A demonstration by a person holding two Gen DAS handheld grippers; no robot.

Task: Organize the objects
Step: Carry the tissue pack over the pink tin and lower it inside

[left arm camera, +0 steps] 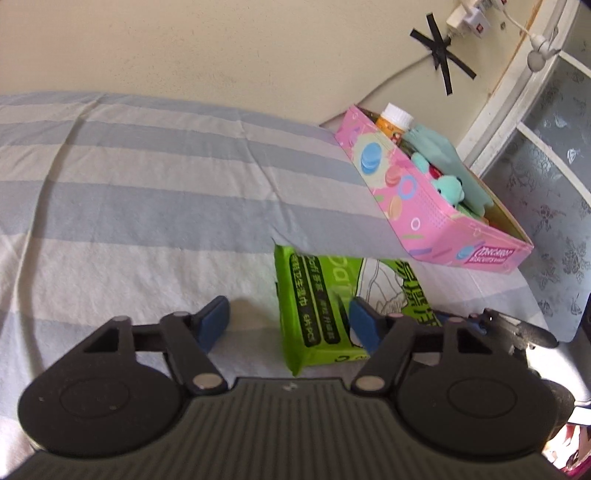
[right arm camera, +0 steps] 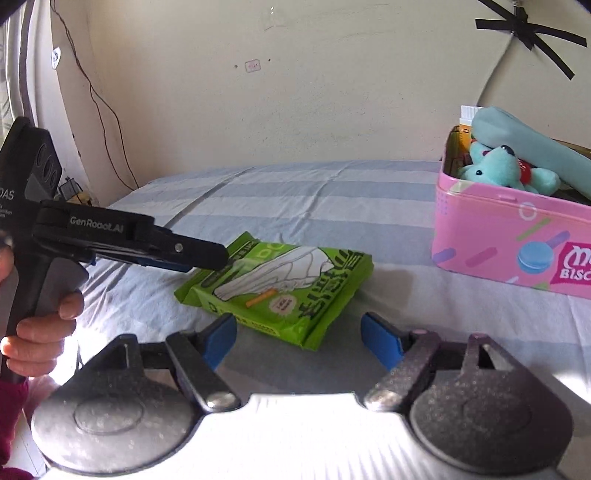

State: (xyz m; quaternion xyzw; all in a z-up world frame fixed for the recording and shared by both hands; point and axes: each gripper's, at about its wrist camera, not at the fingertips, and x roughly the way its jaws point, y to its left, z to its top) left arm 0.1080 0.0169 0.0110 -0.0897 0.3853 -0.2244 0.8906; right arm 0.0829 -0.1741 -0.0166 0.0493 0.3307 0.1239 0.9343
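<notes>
Both jaws wide, holding nothing. Left gripper [left arm camera: 288,325] and right gripper [right arm camera: 299,338] near green wipes pack [right arm camera: 280,291] on bed [left arm camera: 129,177]; pink tin [right arm camera: 509,243] apart.

Blue-and-white striped bed sheet [right arm camera: 332,192] covers the bed. Cream plaster wall [left arm camera: 221,48] rises directly behind the sheet. Black tape cross [left arm camera: 441,55] is stuck on that wall, beside white power plugs [left arm camera: 469,16]. Thin dark cable [right arm camera: 99,107] hangs down the wall.
</notes>
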